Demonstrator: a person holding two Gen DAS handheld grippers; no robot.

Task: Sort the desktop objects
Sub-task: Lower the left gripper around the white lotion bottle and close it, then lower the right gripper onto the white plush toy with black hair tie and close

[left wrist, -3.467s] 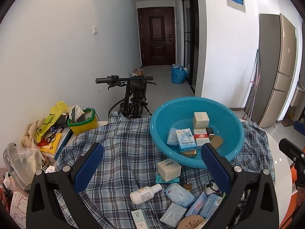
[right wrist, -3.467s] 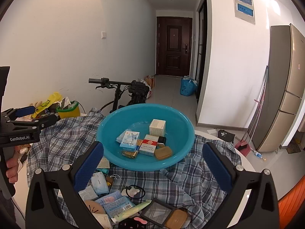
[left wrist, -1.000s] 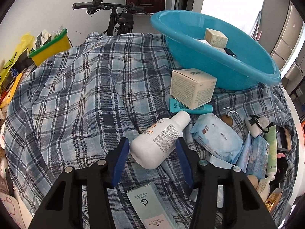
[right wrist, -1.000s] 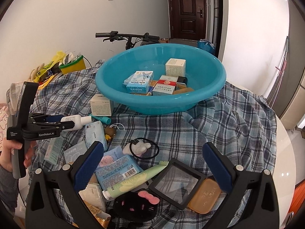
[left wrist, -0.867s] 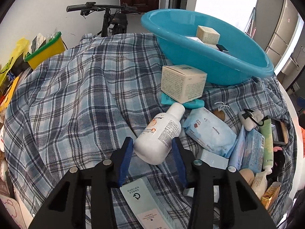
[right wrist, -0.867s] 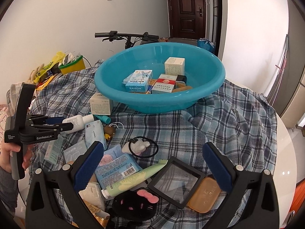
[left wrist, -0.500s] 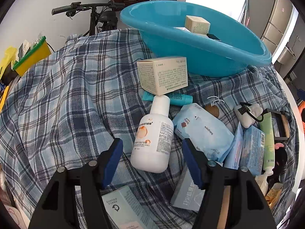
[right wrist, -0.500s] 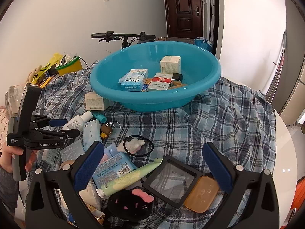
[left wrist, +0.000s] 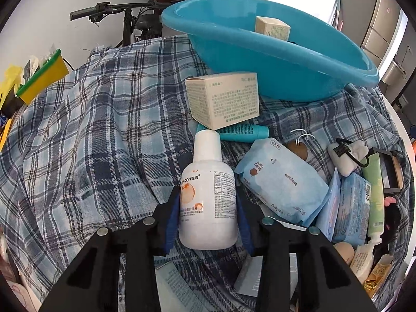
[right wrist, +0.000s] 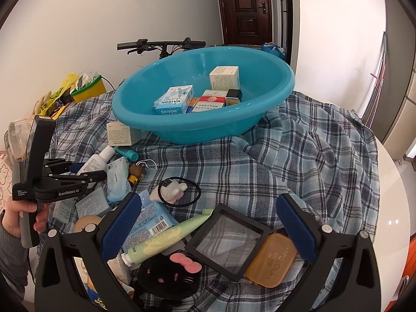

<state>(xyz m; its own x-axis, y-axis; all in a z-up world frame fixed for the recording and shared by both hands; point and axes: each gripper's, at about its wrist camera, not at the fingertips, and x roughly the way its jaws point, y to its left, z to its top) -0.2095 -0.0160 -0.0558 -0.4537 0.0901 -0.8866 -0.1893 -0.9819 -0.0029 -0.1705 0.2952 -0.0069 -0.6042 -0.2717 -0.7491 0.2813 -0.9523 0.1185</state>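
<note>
A white lotion bottle (left wrist: 206,161) lies on the plaid cloth (left wrist: 91,135), cap pointing away. My left gripper (left wrist: 206,192) is closing around its lower body, and both blue pads (left wrist: 173,218) touch its sides. The right wrist view shows that gripper (right wrist: 88,173) on the bottle (right wrist: 97,162) at the left, held by a hand. A blue basin (right wrist: 208,127) behind holds several small boxes. My right gripper (right wrist: 208,202) stands open above a black-framed mirror (right wrist: 227,239), holding nothing.
A cream box (left wrist: 225,101) and a teal tube (left wrist: 241,131) lie just past the bottle's cap. A pale blue wipes pack (left wrist: 280,184), a green tube (right wrist: 169,236), an amber soap (right wrist: 271,260) and a black plush (right wrist: 166,275) crowd the near cloth. A yellow bin (left wrist: 41,80) and a bicycle (left wrist: 130,18) stand at the left and behind.
The left jaws opened wide, the bottle swung straight between them, and they have now closed in on its sides. The right gripper has stayed where it was.
</note>
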